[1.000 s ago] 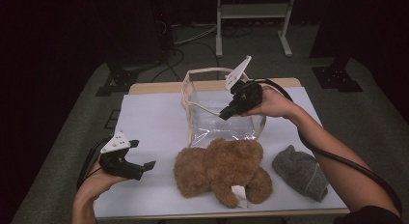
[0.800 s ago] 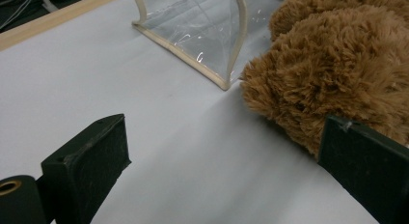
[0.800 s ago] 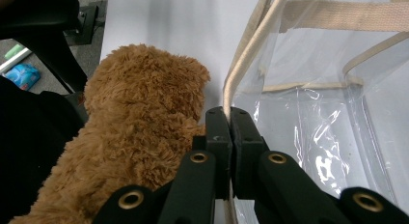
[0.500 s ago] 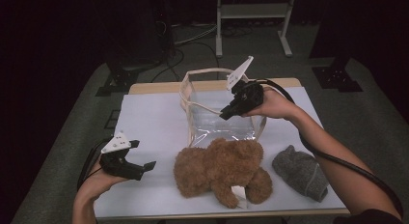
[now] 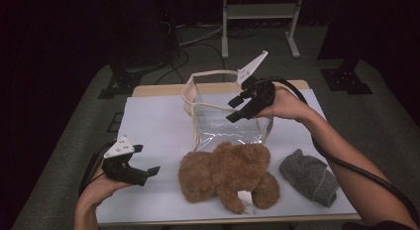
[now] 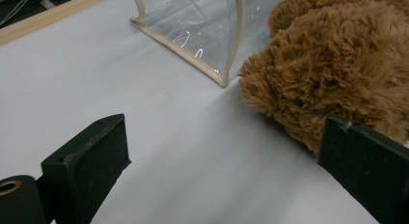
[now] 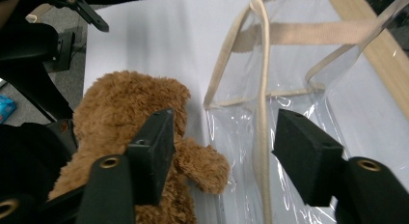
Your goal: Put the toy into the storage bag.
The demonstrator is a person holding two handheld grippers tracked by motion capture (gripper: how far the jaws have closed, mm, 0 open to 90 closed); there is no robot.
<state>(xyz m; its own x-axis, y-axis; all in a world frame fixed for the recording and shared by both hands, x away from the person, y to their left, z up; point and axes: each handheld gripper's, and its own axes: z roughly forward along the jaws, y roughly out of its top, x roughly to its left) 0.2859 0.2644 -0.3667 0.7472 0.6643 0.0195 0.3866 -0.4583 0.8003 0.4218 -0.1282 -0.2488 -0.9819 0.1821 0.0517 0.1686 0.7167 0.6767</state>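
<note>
Your table (image 5: 158, 136) has a white top with a bare wooden strip showing along its far edge. Three things lie directly on it. A clear bag (image 5: 225, 123) with beige trim and straps stands near the middle, toward the far edge, its mouth open upward. A brown teddy bear (image 5: 225, 173) lies just in front of the bag on your side, touching its near bottom edge; a white tag shows at its underside. A grey knit piece (image 5: 309, 175) lies to the right of the bear, near it but apart, close to the front right corner. The left half of the top is bare.
</note>
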